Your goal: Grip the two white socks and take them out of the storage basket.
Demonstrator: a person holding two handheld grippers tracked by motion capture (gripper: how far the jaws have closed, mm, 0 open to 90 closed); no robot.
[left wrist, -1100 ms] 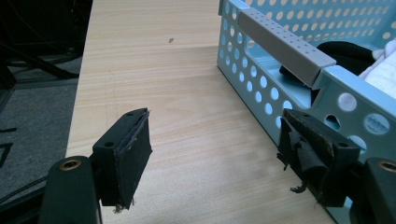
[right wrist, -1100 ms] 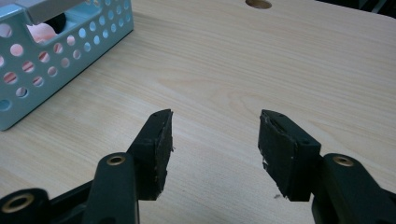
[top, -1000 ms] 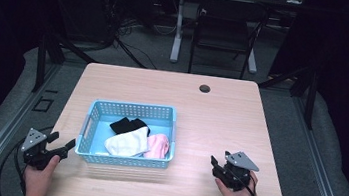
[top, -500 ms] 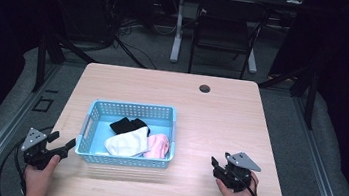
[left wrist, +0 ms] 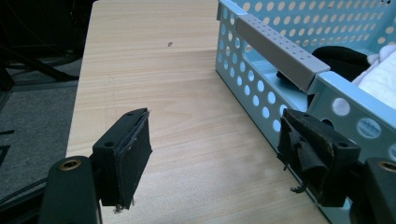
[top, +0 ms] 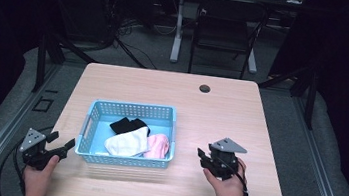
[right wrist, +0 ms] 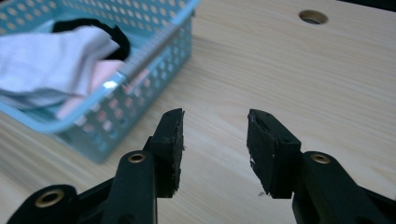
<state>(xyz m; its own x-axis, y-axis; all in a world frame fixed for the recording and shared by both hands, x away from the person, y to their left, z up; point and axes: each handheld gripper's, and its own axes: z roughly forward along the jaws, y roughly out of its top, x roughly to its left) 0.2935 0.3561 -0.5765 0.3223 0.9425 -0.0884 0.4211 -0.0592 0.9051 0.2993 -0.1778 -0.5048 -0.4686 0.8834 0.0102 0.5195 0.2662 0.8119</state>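
Now right claw closing, empty, facing basket.

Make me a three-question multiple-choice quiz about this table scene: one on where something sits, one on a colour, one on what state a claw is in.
1. Where is the basket relative to the left claw?
A. Just beside it, toward the table's middle
B. At the far edge by the hole
C. On the floor

2. What colours are the cloth pieces in the basket?
A. Red, green, yellow
B. Black, white, pink
C. All blue

3. What is the right claw doing?
A. Clamping a cloth
B. Gripping the basket rim
C. Open, holding nothing

Answers:
1 A: the left gripper view shows the basket wall right next to one jaw.
2 B: black cloth, white cloth and pink cloth lie inside.
3 C: bare table shows between its jaws, which have just been closing.
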